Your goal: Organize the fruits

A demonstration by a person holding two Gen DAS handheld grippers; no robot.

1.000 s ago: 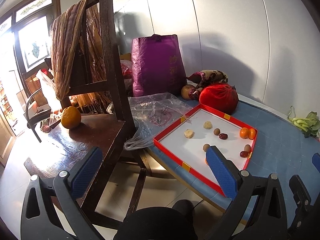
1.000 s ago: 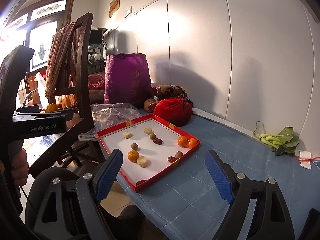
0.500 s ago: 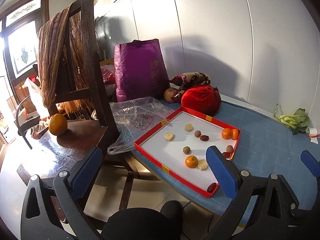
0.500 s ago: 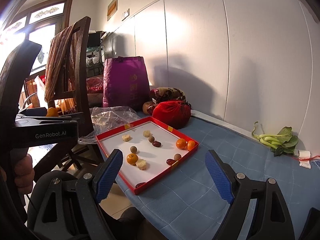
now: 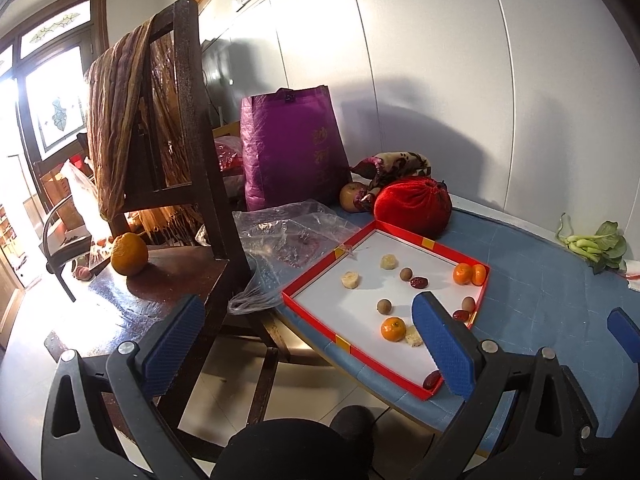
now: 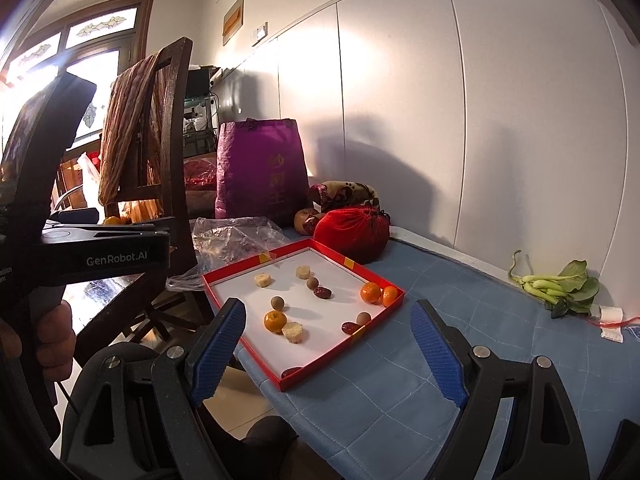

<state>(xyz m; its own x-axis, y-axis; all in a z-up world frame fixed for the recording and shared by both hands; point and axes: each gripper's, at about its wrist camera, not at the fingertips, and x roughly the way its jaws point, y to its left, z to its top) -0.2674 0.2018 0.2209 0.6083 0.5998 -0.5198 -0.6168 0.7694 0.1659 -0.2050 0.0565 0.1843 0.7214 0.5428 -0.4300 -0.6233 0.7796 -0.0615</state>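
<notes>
**On the red tray, the fruit lies scattered, with both grippers hanging back over the table edge**

On the white floor of the red-rimmed tray (image 6: 380, 276) the fruit lies loose and mixed. Two small oranges (image 6: 376, 293) sit touching in the far right corner, and a third orange (image 6: 275, 321) lies nearer the front, just beside a pale banana slice (image 6: 293, 332). Two more slices (image 6: 263, 279) rest toward the back. Brown longans (image 6: 277, 303) and dark red dates (image 6: 322, 292) are dotted between them, and one date (image 6: 291, 372) sits in the near corner. Whether this is a half-sorted spread or one waiting to be grouped, I cannot say; only the orange pair looks gathered.

Everything lies ahead of and below both sets of fingers. The right gripper (image 6: 328, 356) faces the tray almost squarely, its fingers spread wide and holding nothing, with the near orange and slice just left of its centre line. The left gripper (image 5: 308, 344), also spread and empty, points more at the gap between chair and table, the tray off to its right. So I judge the right hand better lined up. The round fruit offers no long axis; the dates are oblong and lie at differing angles.

A bigger orange (image 5: 129, 254) sits apart on the wooden chair seat (image 5: 168, 280). The left tool's body reads "GenRobot.AI" (image 6: 117, 259). The purple bag (image 6: 260, 168) behind carries gold characters too faint to read.
</notes>
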